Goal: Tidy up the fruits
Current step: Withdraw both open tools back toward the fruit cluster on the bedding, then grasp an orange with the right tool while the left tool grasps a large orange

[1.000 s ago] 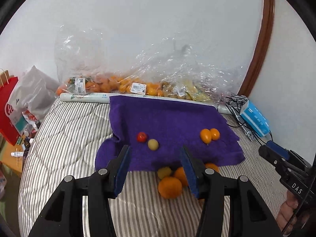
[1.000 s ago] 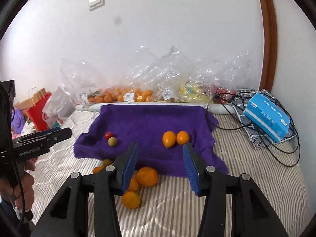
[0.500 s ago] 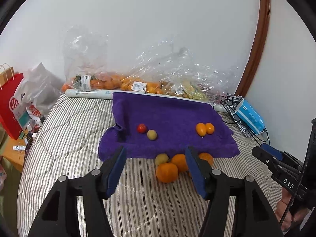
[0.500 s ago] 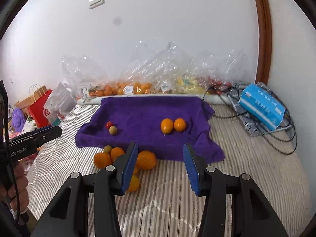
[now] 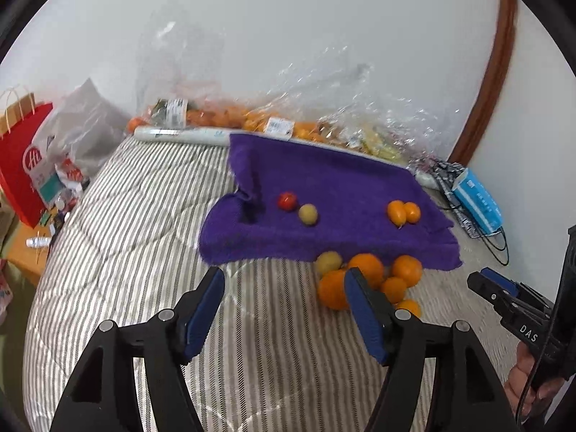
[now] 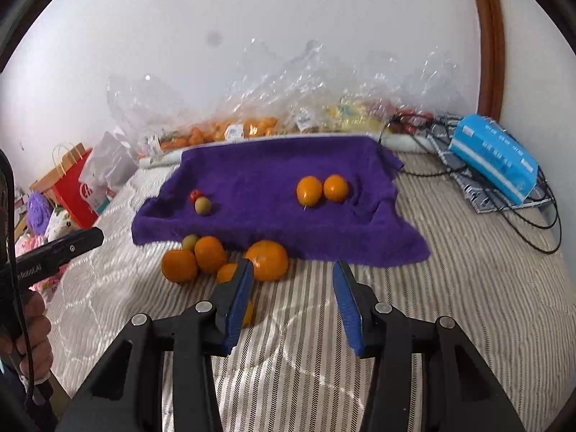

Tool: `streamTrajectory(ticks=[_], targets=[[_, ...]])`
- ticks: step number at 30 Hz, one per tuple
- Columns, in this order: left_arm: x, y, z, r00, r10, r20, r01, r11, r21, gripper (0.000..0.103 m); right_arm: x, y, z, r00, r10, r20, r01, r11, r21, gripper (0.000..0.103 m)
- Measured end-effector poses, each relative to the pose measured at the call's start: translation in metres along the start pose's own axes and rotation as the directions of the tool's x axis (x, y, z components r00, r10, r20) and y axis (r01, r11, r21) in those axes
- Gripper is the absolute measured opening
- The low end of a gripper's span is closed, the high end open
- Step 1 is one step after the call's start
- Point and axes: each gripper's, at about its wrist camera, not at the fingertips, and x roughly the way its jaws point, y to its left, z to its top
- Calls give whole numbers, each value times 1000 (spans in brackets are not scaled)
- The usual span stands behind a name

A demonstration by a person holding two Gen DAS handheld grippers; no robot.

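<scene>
Sitting in a loose cluster on the striped bed cover (image 6: 450, 306), the oranges (image 6: 267, 260) crowd right against the near hem of the purple towel (image 6: 259, 165), with a greenish-yellow fruit (image 6: 189, 241) tucked at the far left of the bunch. They are round, so there's no long axis to call; the cluster itself strings out left to right along the towel's edge. Up on the towel, two small orange fruits (image 6: 309, 190) touch side by side. The left one of the pair is slightly egg-shaped, and its narrow end, with a small stalk, points toward the camera. Further left, a red tomato (image 5: 287, 201) sits just beside a yellow-green fruit (image 5: 308, 214).

The left gripper (image 5: 284, 309) hangs over bare cover, left of the cluster. Its jaws have just been opening and stand wide with nothing between them; the right pad overlaps the nearest orange in view. The right gripper (image 6: 293, 298) has its jaws set narrower, closing a touch, also empty, and its left pad hides part of a small orange.

Behind the towel, clear plastic bags (image 6: 288, 108) of fruit line the wall. A blue packet (image 6: 493, 154) lies on black cables (image 6: 547, 216) at right, and a red paper bag (image 5: 21, 165) stands off the bed at left.
</scene>
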Motion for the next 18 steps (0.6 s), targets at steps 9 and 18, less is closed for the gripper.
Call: streamTrajectory(ticks=[9,18], targets=[[31,17,-10,997,25,-76,-27,999,-25,67,32,16,-21,994,74,-81,-76,997,-20,40],[46,30,-13,993,36,-110,-42,998,-50,67,67,47,-33,984,75,-162,-91,992,-92,39]])
